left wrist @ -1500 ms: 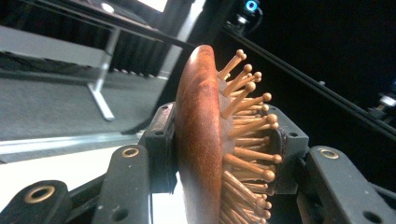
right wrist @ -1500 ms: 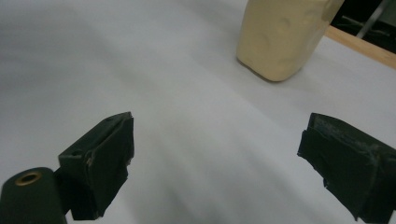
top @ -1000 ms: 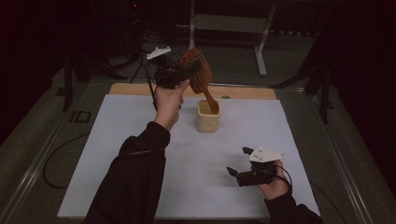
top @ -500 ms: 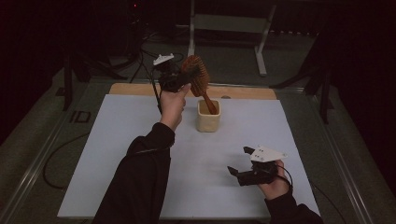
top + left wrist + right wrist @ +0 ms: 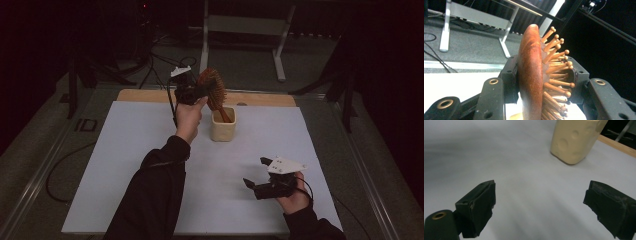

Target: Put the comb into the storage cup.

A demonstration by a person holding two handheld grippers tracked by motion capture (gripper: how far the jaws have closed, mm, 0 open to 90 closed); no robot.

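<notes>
White sheet-covered table [image 5: 125, 165]; cream square ceramic cup with dimpled sides [image 5: 223, 127] stands mid-table. Brown wooden paddle hairbrush with peg bristles [image 5: 212, 86] sits handle-down in the cup, long axis tilted up toward the left gripper [image 5: 192, 91], which clamps the brush head just above the cup rim. Right gripper [image 5: 256, 186] rests well apart, jaws wide, empty. Handle tip hidden inside cup; depth can't be told

R gripper [image 5: 540, 207] jaws wide apart, nothing btwn; cream holder [image 5: 575, 138] stands ahead on white tabletop [image 5: 499, 157].
</notes>
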